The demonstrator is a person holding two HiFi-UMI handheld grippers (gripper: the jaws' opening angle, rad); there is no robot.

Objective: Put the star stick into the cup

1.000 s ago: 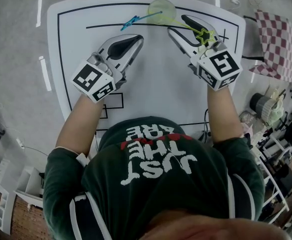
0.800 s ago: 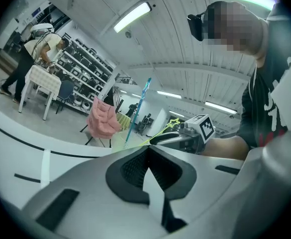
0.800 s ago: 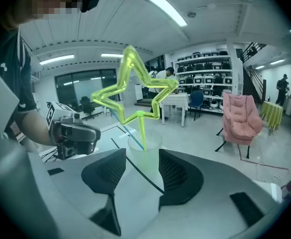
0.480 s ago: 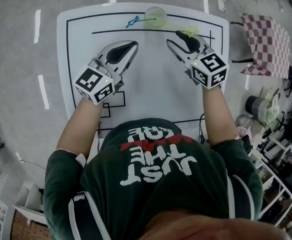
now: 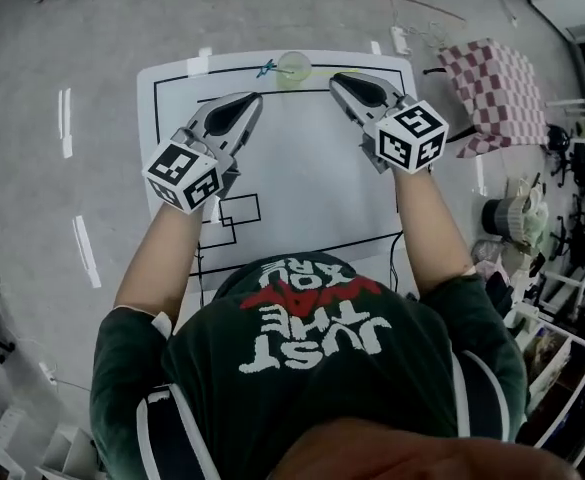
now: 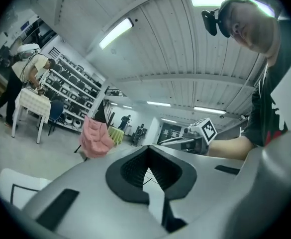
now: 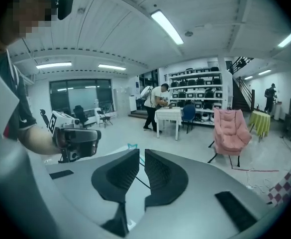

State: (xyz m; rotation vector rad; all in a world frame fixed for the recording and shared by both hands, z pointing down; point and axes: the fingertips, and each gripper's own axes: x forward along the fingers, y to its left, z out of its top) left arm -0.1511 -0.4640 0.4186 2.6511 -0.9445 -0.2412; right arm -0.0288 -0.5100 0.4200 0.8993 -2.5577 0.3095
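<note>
A pale green cup (image 5: 294,65) stands at the far edge of the white board (image 5: 302,188). A blue star stick (image 5: 266,68) leans out of it to the left, and its star tip (image 7: 132,146) shows just past my right jaws. No yellow-green star stick can be made out now. My left gripper (image 5: 253,98) hovers high over the board, left of the cup, its jaw tips touching and empty (image 6: 147,149). My right gripper (image 5: 338,78) hovers to the cup's right. Its jaws have just been closing. Only a narrow slit remains, with nothing in it (image 7: 141,152).
A red checked cloth (image 5: 502,83) lies right of the board, with shelving and clutter further right. Cables (image 5: 412,18) run beyond the far edge. In the room stand a pink chair (image 7: 230,128) and a white table (image 7: 167,116) with a person at it.
Both grippers have risen well above the board, away from the cup. The right jaws went from wide open to nearly closed. The yellow-green star stick beside the right gripper is no longer visible.
</note>
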